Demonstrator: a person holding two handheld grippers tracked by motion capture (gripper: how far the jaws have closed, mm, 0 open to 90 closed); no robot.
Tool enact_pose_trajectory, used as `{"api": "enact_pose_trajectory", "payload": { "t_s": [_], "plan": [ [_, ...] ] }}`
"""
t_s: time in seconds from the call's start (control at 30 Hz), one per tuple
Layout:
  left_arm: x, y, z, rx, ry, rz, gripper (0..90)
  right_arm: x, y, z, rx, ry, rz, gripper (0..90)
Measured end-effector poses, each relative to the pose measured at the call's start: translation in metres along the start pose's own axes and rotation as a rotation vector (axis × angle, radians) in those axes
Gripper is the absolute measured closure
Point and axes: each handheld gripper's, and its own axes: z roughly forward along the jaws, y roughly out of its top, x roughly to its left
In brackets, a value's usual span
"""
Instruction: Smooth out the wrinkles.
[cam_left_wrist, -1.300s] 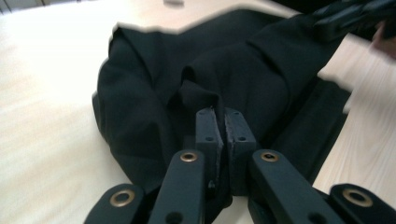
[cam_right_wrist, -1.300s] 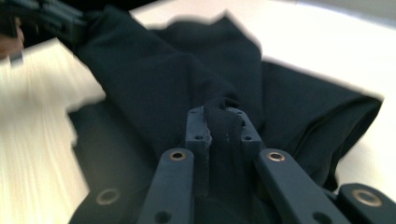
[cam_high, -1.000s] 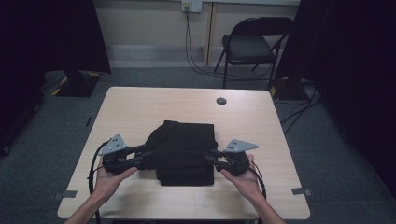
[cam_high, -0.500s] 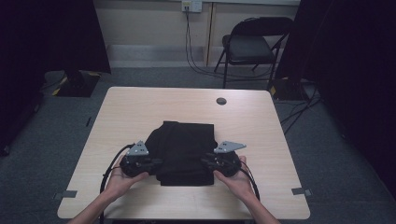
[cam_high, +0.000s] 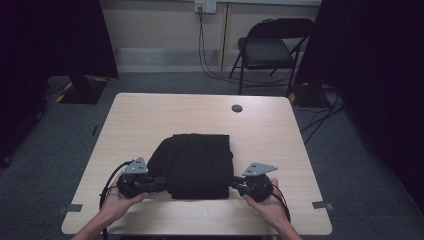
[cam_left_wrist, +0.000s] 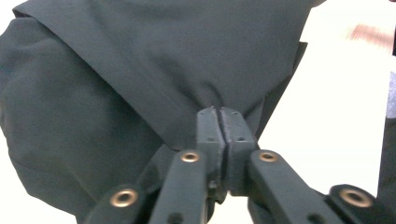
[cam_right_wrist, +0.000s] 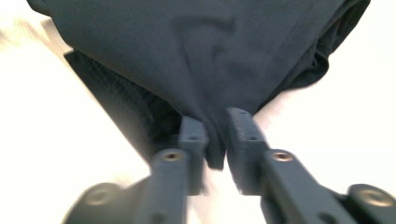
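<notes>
A: Black folded cloth garment (cam_high: 196, 165), soft and matte, lies low in the middle of the frame on the pale wooden tabletop (cam_high: 150, 115), and both near corners are already pinched.

B: Right. The left hand-held gripper (cam_left_wrist: 219, 122) has just been opening a touch after clamping, yet in the left gripper view its pads meet tight on a fold of the cloth. The right hand-held gripper (cam_right_wrist: 215, 128) at the lower right bites a thicker bunch, with a gap left between its pads.

A: So what might go wrong?

B: I'd guess uneven hold. The left bite is thin, so the fabric could slip out when pulled. The right seems to hold several layers, so the stack could drag along instead of one layer peeling.

A: And the look of it?

B: Squarish bundle, smooth on top, layered edges showing at the sides, its left edge bulging rounder. Farther up, a small dark round grommet (cam_high: 236, 108); beyond the tabletop, a black folding chair (cam_high: 270, 47).
</notes>
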Motion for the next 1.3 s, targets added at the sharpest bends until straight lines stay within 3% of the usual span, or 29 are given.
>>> {"api": "enact_pose_trajectory", "payload": {
  "t_s": [0.1, 0.17, 0.23, 0.37, 0.43, 0.53, 0.57, 0.6, 0.77, 0.8, 0.87, 0.9, 0.97, 1.03, 1.17, 1.2, 1.3],
  "plan": [
    [-0.001, 0.003, -0.004, -0.044, -0.008, 0.005, 70.0, -0.001, 0.002, -0.004, -0.033, -0.002, 0.012, 66.5],
    [0.000, 0.009, -0.012, -0.113, -0.003, -0.008, 65.7, -0.001, 0.006, -0.014, -0.088, -0.003, 0.021, 59.0],
    [0.001, 0.011, -0.013, -0.131, 0.024, -0.019, 61.7, 0.000, 0.010, -0.017, -0.105, 0.000, 0.043, 52.3],
    [0.004, 0.011, -0.006, -0.098, 0.060, -0.019, 59.0, 0.009, 0.019, -0.022, -0.137, 0.034, 0.023, 52.9],
    [0.005, 0.009, 0.010, -0.026, 0.046, -0.027, 57.7, 0.012, 0.022, -0.021, -0.148, 0.056, 0.021, 53.6],
    [0.005, 0.004, 0.029, 0.054, 0.042, -0.014, 54.1, 0.011, 0.028, -0.005, -0.120, 0.045, 0.012, 52.9],
    [0.005, 0.004, 0.029, 0.054, 0.042, -0.014, 54.0, 0.011, 0.028, -0.005, -0.120, 0.045, 0.012, 52.9],
    [0.004, 0.003, 0.033, 0.075, 0.034, -0.006, 53.8, 0.009, 0.033, 0.010, -0.102, 0.039, 0.002, 52.8],
    [0.007, 0.000, 0.032, 0.089, 0.035, -0.026, 51.4, 0.006, 0.045, 0.036, -0.125, 0.064, -0.027, 53.6],
    [0.009, -0.002, 0.032, 0.101, 0.028, -0.037, 50.7, 0.005, 0.046, 0.049, -0.102, 0.082, -0.040, 50.6],
    [0.009, -0.003, 0.032, 0.098, 0.027, -0.039, 50.1, 0.006, 0.041, 0.063, -0.052, 0.059, -0.052, 44.7],
    [0.010, -0.003, 0.032, 0.095, 0.025, -0.045, 50.1, 0.006, 0.041, 0.063, -0.052, 0.059, -0.052, 44.7],
    [0.009, -0.002, 0.032, 0.082, 0.017, -0.050, 51.4, 0.006, 0.025, 0.077, 0.009, 0.019, -0.090, 44.0],
    [0.007, -0.002, 0.033, 0.090, 0.010, -0.014, 53.6, 0.009, 0.022, 0.077, -0.005, 0.005, -0.078, 44.2],
    [0.008, -0.002, 0.033, 0.086, -0.008, -0.032, 54.5, 0.012, 0.018, 0.075, 0.001, 0.004, -0.055, 44.3],
    [0.008, -0.002, 0.032, 0.085, -0.016, -0.035, 54.5, 0.012, 0.014, 0.071, 0.003, 0.024, -0.026, 44.3],
    [0.004, -0.001, 0.033, 0.082, -0.028, -0.023, 55.6, 0.019, 0.008, 0.062, 0.024, 0.029, -0.025, 44.3]
  ]
}}
